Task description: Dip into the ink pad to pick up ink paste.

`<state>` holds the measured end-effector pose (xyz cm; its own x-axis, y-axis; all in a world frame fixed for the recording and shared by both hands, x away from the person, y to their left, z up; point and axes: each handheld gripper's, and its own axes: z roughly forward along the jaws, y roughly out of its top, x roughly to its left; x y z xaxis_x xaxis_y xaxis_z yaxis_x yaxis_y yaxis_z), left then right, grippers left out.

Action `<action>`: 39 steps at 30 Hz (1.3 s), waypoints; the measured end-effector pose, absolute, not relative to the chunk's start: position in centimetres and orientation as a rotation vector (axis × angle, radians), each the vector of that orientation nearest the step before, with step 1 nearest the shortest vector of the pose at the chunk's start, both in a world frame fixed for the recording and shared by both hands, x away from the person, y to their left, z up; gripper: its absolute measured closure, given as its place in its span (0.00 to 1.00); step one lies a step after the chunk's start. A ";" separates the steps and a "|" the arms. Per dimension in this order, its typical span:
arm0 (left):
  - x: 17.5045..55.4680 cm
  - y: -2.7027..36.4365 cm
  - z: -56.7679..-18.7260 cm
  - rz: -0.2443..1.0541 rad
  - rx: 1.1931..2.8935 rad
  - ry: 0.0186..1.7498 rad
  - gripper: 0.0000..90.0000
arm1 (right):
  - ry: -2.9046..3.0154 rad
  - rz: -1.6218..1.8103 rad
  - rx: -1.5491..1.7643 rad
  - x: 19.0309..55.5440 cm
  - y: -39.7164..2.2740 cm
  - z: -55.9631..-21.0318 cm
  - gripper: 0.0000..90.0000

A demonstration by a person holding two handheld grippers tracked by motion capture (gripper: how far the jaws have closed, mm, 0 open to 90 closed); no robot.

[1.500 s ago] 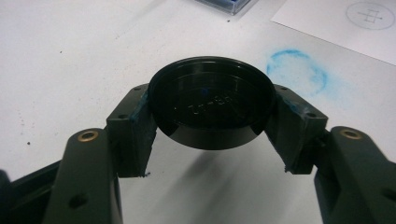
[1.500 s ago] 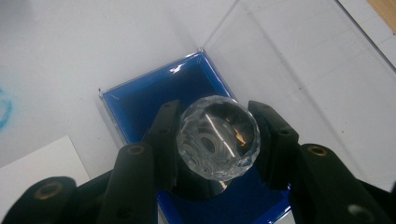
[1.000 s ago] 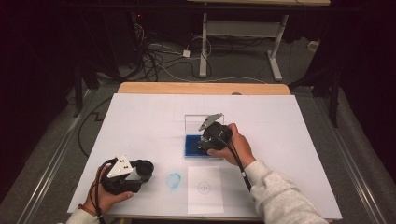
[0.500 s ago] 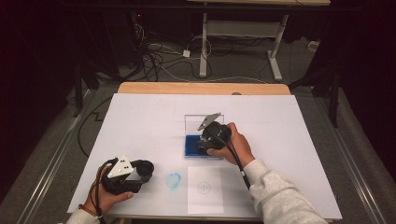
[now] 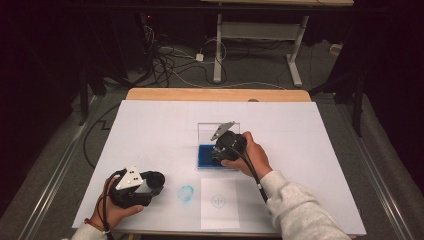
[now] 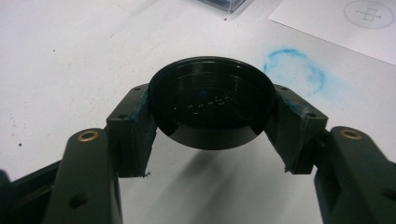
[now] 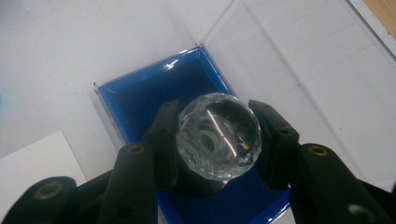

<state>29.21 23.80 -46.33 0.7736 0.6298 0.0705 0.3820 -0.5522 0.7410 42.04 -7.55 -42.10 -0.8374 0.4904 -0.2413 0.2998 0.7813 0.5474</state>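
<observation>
A black lid [image 6: 212,101] is clamped in the left gripper [image 5: 150,182] near the table's [image 5: 150,130] front left corner. A faceted crystal [image 7: 218,135] is gripped by the right gripper [image 5: 220,156] over the blue box [image 7: 140,100], mid-table.

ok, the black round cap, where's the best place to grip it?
Across its rim, as the left gripper does now: pads on opposite sides of the black round cap. The disc is flat and shallow, so come level with the jaws straddling its widest part.
</observation>
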 end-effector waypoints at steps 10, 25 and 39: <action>29.3 23.7 -46.3 0.424 2.219 0.747 0.41 | 2.598 0.696 0.600 41.8 -7.5 -42.1 0.64; 29.1 24.1 -46.2 0.430 2.211 0.753 0.41 | 2.616 0.703 0.593 42.1 -7.8 -42.0 0.64; 29.1 24.1 -46.2 0.427 2.210 0.754 0.41 | 2.615 0.708 0.599 42.1 -7.8 -42.0 0.64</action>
<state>29.10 24.14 -46.20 0.7708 0.6335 0.0675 0.3836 -0.5462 0.7447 42.12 -7.79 -42.03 -0.8434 0.4850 -0.2313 0.3020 0.7839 0.5425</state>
